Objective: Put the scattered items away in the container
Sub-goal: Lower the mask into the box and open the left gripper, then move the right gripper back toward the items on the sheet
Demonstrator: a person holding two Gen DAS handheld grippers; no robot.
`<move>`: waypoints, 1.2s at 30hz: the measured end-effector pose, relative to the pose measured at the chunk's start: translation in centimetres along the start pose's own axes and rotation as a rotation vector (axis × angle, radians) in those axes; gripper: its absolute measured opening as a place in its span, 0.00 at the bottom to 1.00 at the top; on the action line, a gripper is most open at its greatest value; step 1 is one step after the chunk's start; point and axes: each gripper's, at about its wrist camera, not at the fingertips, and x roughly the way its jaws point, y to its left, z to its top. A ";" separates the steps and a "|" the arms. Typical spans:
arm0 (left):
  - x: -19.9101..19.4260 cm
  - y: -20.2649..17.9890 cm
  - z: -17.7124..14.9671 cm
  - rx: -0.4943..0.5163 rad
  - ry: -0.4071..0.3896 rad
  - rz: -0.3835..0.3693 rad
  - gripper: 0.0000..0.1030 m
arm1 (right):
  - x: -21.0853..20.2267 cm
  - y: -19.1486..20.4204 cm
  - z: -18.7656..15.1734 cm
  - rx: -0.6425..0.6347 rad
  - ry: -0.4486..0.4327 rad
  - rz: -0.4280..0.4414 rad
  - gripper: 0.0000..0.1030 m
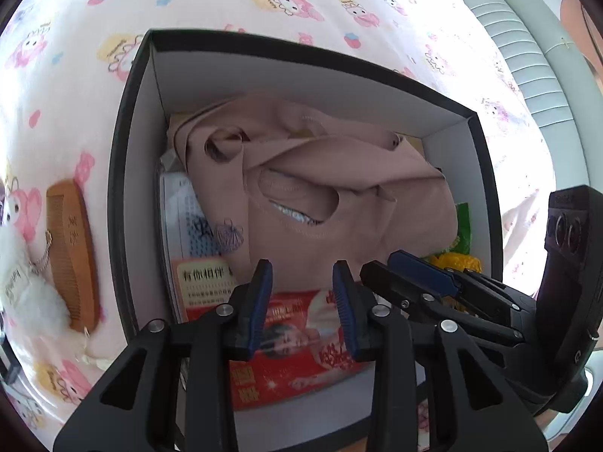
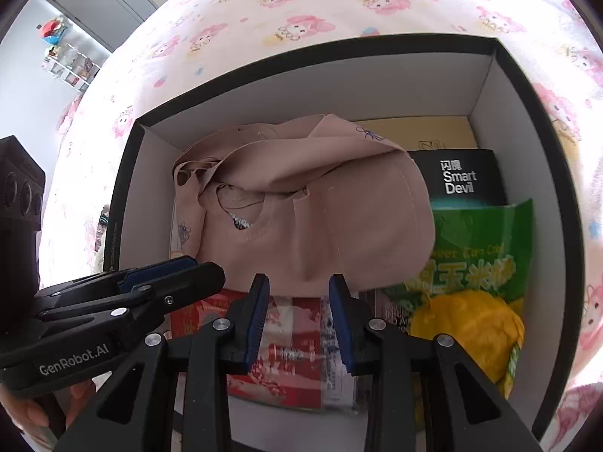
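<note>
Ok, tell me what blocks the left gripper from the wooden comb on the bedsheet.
The box's black wall does. The left gripper hangs open and empty over the box, above the pink garment, while the wooden comb lies outside on the sheet beside a white plush toy. Nothing covers the comb.

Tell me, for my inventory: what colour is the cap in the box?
Dusty pink cap, clearest in the right wrist view.
</note>
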 end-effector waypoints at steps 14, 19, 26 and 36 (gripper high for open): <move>0.6 2.4 3.2 -0.048 0.006 -0.019 0.32 | 0.7 -2.3 5.3 0.044 0.005 -0.048 0.28; -2.9 1.5 1.6 -0.016 -0.087 -0.074 0.33 | -2.8 -0.9 3.2 -0.002 -0.070 -0.067 0.29; -10.9 -0.2 -2.4 0.069 -0.262 -0.086 0.42 | -9.6 2.1 0.1 -0.104 -0.198 -0.094 0.33; -15.3 -5.7 -7.4 0.106 -0.426 -0.025 0.44 | -14.2 9.3 -6.5 -0.232 -0.343 -0.073 0.35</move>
